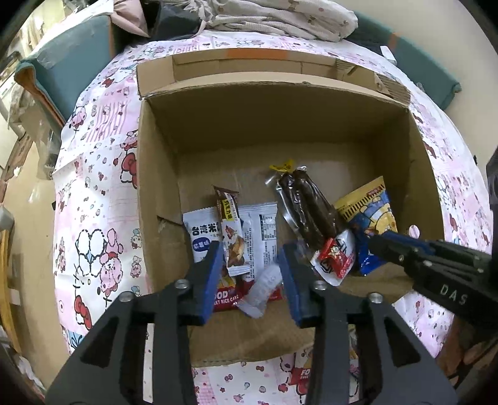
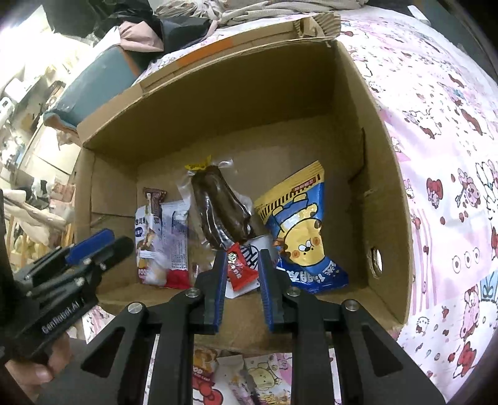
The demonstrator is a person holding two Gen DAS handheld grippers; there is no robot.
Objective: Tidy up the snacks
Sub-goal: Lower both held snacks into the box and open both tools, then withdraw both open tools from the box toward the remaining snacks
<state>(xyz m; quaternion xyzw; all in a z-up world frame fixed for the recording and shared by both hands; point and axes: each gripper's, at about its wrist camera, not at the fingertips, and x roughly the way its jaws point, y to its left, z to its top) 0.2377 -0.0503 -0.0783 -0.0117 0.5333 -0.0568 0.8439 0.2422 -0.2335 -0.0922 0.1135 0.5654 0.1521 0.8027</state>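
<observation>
An open cardboard box holds several snacks: a white rice cake pack, a brown chocolate bar wrapper, a dark chocolate pastry in clear wrap, a blue and yellow bear bag and a small red candy. My left gripper hangs open over the box's near left part. A blurred small white packet shows in its gap, untouched by the pads. My right gripper stands slightly open above the red candy, which lies on a white pouch.
The box stands on a pink cartoon-print tablecloth. More snack packets lie on the cloth in front of the box's near wall. A teal cushion and piled fabric lie beyond. A hand holds the left gripper.
</observation>
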